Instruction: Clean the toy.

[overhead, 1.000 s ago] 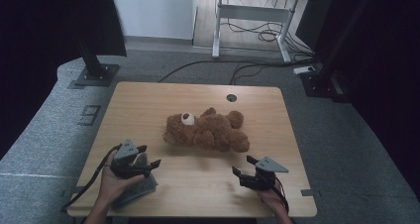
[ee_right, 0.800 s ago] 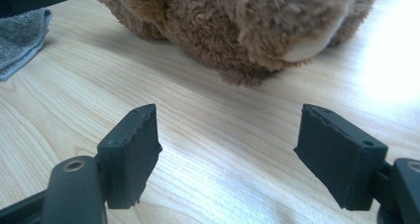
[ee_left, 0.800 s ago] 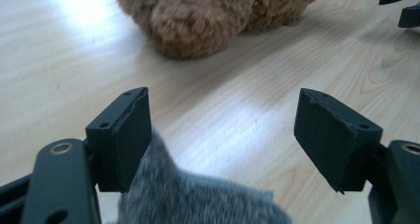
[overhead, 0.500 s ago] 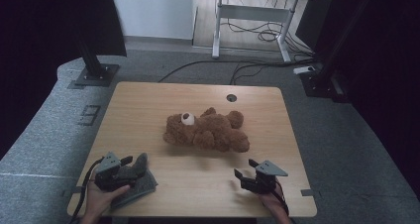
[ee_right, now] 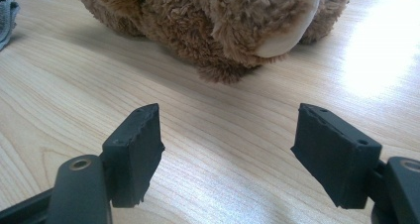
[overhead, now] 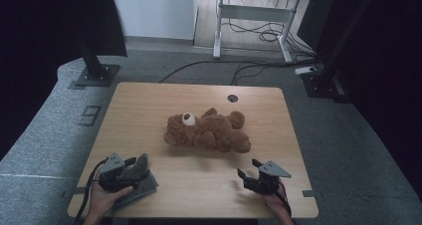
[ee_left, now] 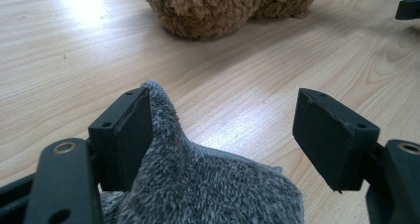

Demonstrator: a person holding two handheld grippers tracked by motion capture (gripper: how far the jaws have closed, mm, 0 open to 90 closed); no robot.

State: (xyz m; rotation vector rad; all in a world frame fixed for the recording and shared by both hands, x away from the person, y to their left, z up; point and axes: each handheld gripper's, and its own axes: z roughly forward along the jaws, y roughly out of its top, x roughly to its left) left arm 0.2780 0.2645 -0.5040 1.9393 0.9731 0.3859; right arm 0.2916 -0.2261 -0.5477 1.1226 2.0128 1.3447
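A brown teddy bear lies on its side in the middle of the wooden table. Near the front left corner, a grey fleecy cloth lies under my left gripper. In the left gripper view the cloth bunches up between the wide jaws of that gripper. It leans on the left pad and stays clear of the right one. The bear lies beyond. My right gripper rests near the front right, open, with bare wood between its jaws. It faces the bear.
A round cable hole sits near the table's far edge. Dark stands and floor cables lie beyond the table. Bare wood stretches between the bear and both grippers. The right gripper's jaws peek into the left gripper view's top right corner.
My left hand has drawn back toward the near-left corner and sunk lower over the grey cloth. The right gripper and the bear have stayed in place.
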